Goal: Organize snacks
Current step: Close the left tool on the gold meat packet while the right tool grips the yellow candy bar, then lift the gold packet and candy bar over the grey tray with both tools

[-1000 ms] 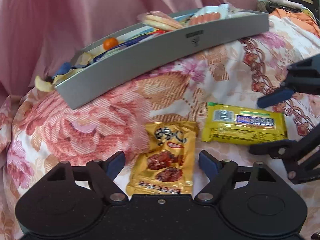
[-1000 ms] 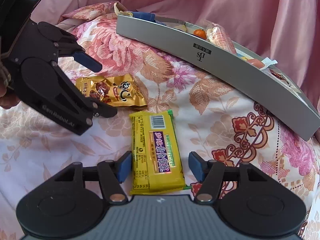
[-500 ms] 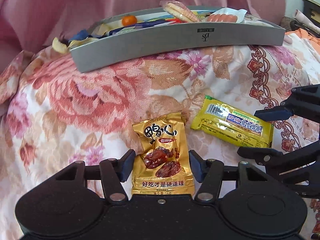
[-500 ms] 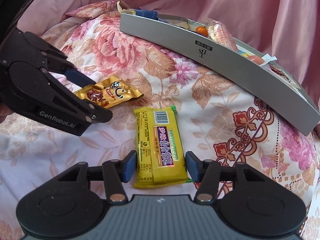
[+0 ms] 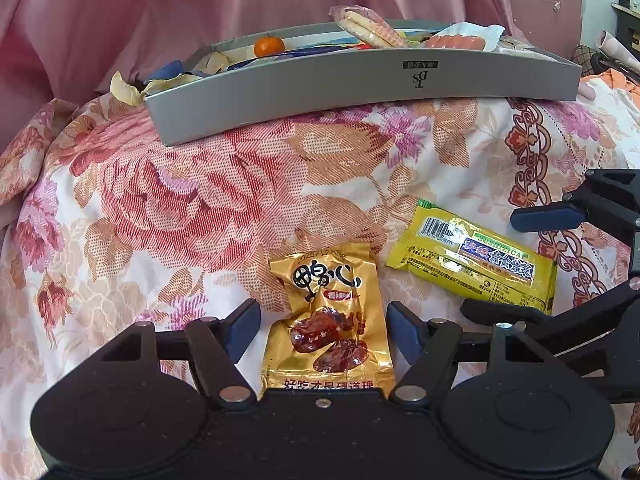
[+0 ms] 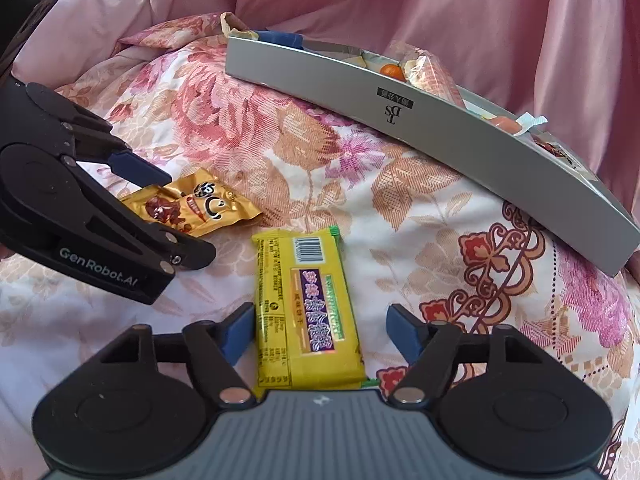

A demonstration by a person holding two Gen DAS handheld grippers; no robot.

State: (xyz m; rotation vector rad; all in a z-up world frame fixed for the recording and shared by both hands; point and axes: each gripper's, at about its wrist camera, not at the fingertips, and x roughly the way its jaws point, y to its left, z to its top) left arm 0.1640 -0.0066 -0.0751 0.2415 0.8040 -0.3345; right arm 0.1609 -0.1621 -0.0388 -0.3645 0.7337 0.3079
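Observation:
A gold snack packet (image 5: 328,312) lies on the flowered cloth between the fingers of my left gripper (image 5: 323,328). Its jaws are opening, and the pads stand just off the packet's edges. A yellow wafer bar (image 6: 312,312) lies lengthwise between the fingers of my right gripper (image 6: 320,332). These jaws are opening too, with a gap on the bar's right side. The right wrist view shows the left gripper (image 6: 190,218) over the gold packet (image 6: 192,208). In the left wrist view the right gripper (image 5: 490,264) straddles the yellow bar (image 5: 476,264).
A long grey tray (image 5: 360,92) holding several snacks and a small orange (image 5: 269,45) sits at the back of the flowered cloth (image 5: 200,200). Pink fabric (image 5: 200,8) rises behind it. The two grippers stand close side by side.
The left gripper has rolled, so the tray now looks level in its view. Both grippers narrowed around their packets, then widened again. Both packets still lie on the cloth.

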